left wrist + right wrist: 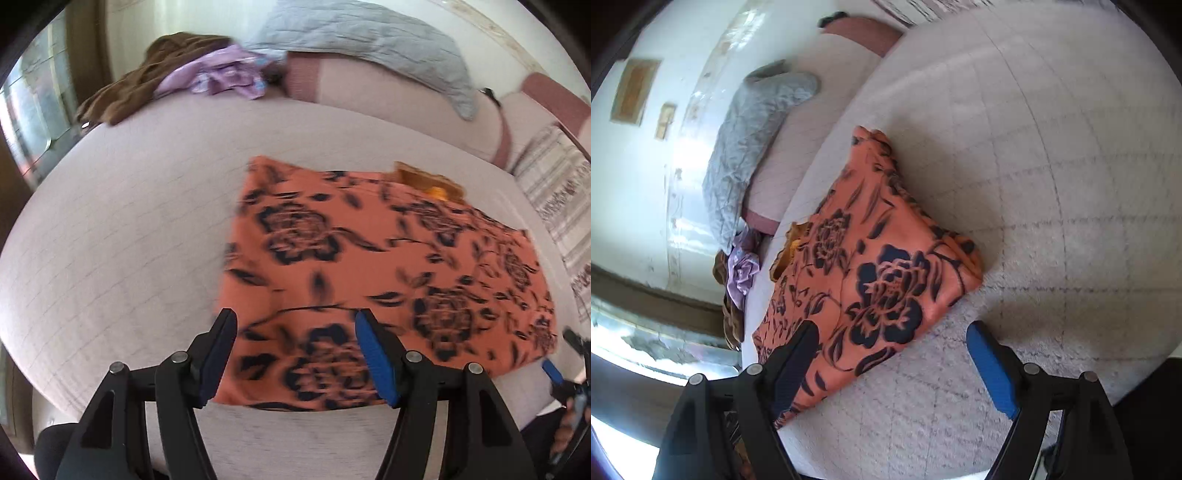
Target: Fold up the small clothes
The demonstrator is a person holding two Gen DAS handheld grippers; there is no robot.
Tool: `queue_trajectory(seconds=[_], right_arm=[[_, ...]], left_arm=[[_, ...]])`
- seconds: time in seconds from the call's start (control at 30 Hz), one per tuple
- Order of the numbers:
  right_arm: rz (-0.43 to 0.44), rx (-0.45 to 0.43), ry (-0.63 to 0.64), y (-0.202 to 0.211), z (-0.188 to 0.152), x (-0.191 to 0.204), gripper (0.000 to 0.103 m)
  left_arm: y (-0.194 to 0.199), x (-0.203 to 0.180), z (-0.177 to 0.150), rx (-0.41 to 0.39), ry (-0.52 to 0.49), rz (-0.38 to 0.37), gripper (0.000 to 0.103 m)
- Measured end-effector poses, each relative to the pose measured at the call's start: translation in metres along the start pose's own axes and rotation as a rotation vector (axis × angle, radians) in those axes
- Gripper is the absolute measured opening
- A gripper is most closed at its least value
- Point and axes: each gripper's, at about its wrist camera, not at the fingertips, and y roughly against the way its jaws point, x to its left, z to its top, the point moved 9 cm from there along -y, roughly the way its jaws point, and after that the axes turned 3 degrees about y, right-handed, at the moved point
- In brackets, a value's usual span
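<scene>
The folded orange cloth with dark flowers [369,258] lies on the pale quilted bed [129,221]. The left gripper [295,321] and the right gripper [894,332] both have spread fingers and hold nothing.

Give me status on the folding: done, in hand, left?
Done: orange floral garment lies folded flat on the bed. In hand: nothing; left gripper and right gripper are open over it. Left: brown and purple clothes heaped at the far edge.

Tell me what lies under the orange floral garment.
Under the orange floral garment a yellow-orange cloth pokes out at its far edge, both lying on the pale bedcover. How far that cloth extends beneath is covered.
</scene>
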Motion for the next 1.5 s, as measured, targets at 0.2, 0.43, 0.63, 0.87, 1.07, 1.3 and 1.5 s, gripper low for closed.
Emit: queue_trajectory(seconds=[0.2,0.43,0.63,0.87,1.07,1.3,1.5], right_arm=[[0.004,-0.048,-0.084,-0.015,0.031,-0.001,0.085],[-0.066,-0.058,-0.050,-0.021,0.042,-0.003,0.039],[-0.047,-0.101,-0.003,-0.016,0.046,0.001,0.079],[-0.154,-0.052,0.142,-0.024,0.046,0.010,0.024],[-0.093,-0.056,0.046,-0.024,0.044,-0.003,0.048],[-0.086,-0.050,0.072,-0.027,0.050,0.002,0.061],[-0.163,-0.039,0.103,-0.027,0.052,-0.007,0.043]], left_arm=[[-0.016,-0.052,-0.009,0.039,-0.053,-0.053,0.067],[-0.025,-0.094,-0.006,0.041,-0.111,-0.079,0.067],[-0.037,-0.117,-0.002,0.060,-0.137,-0.095,0.067],[-0.061,-0.126,-0.009,0.044,-0.244,0.001,0.071],[-0.039,-0.138,0.008,-0.006,-0.220,-0.039,0.070],[-0.068,-0.143,-0.007,0.062,-0.238,0.006,0.073],[-0.070,-0.142,-0.006,0.060,-0.233,-0.013,0.074]])
